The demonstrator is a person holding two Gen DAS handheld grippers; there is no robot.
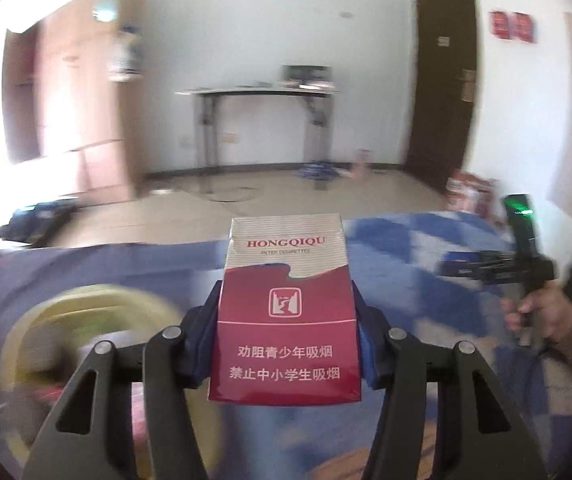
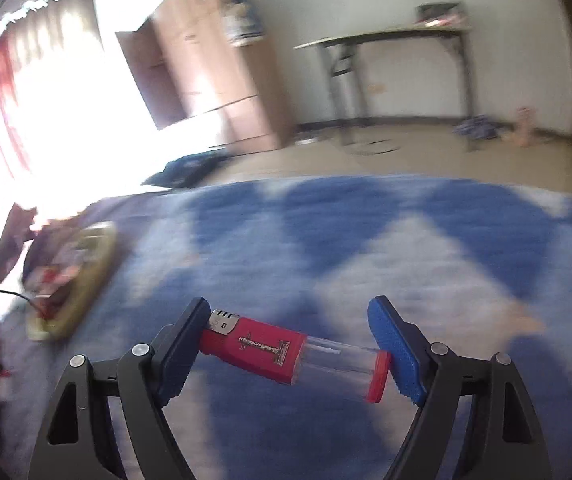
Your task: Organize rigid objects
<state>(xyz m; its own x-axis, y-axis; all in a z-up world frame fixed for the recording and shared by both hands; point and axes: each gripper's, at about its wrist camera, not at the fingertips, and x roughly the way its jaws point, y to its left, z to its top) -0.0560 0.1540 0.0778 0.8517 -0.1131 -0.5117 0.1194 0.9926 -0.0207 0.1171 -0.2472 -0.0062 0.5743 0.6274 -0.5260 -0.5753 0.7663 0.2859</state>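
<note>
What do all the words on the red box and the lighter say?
"HONGQIQU": top of the cigarette pack.
"FILTER CIGARETTES": small and blurry under it, so only likely.
"劝阻青少年吸烟": lower red part of the pack.
"禁止中小学生吸烟": the line below.
The silver mark on the lighter is too small to read.

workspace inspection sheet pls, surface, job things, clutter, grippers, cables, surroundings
surface: blue and white patterned cloth, blurred.
job's things: red HONGQIQU cigarette pack; red lighter with a clear lower body; yellowish tray at the cloth's left edge with blurred items in it.
clutter: dark bag and blue heap on the floor.
grippers: left hand-held gripper shut on the cigarette pack, held upright; right hand-held gripper shut on the lighter end to end, above the cloth.
cables: thin dark cable beside the tray.
surroundings: wooden wardrobe, folding table at the wall, dark door, bright curtained window.
</note>
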